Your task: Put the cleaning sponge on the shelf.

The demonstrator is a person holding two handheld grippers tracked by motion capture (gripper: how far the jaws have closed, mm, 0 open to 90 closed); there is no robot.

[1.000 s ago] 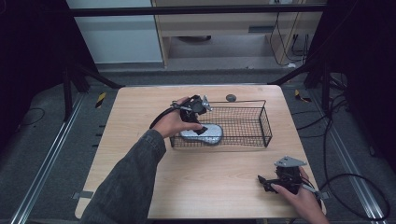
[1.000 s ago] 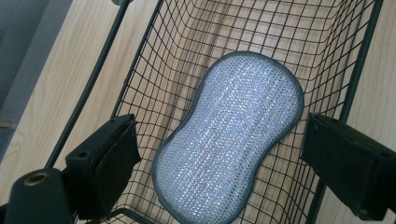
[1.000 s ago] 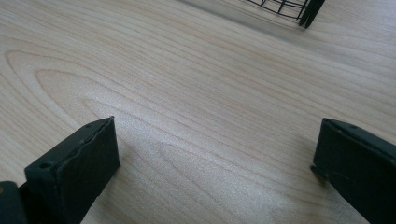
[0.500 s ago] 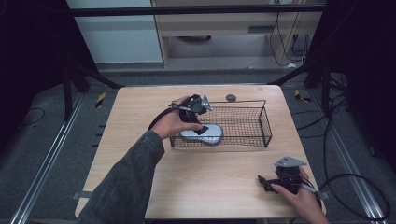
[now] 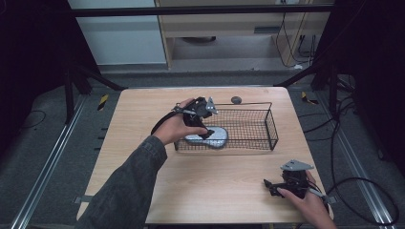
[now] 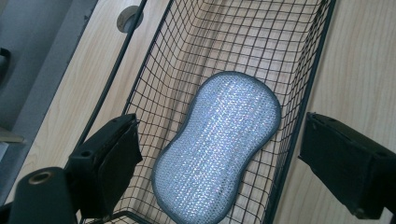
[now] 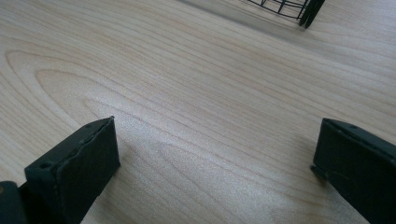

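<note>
Left gripper (image 5: pixel 206 125) poised over the wire basket (image 5: pixel 267 125), jaws spread wide and empty, straddling the silver scrub pad (image 6: pixel 218 144) lying flat inside; right gripper (image 5: pixel 282 186) parked on the table (image 5: pixel 143 124), wide open; best lowered squarely, clearing the mesh.

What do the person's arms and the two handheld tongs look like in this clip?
Both tongs are black, each with two blocky, flat-faced black jaws. The left tongs trail a black cable that loops back toward the hand. The right tongs carry a grey three-cornered plate on top. The left arm wears a dark grey-green long sleeve reaching the wrist.
</note>
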